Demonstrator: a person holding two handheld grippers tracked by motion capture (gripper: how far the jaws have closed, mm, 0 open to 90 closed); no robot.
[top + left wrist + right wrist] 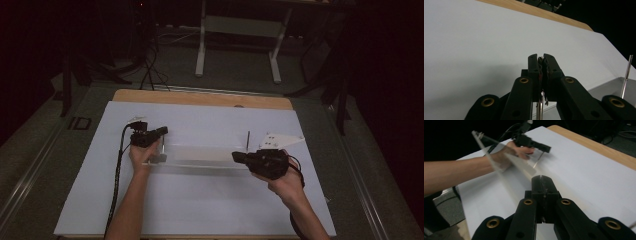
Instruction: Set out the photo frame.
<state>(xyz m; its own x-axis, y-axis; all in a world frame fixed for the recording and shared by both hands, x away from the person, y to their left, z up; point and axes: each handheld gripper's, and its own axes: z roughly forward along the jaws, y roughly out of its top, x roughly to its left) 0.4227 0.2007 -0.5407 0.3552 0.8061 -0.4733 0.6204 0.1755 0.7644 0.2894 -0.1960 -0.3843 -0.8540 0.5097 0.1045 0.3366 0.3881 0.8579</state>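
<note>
On the white sheet (200, 200), no writing is legible.

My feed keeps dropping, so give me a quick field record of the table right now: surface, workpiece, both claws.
surface: white sheet over a wooden table
workpiece: clear panel with two upright metal rods, one at each end, held between the hands
left claw: jaws closed on the left rod
right claw: jaws pressed together at the panel's right end; what they pinch is too blurred to tell
right rod: stands free, just behind the right claw
</note>
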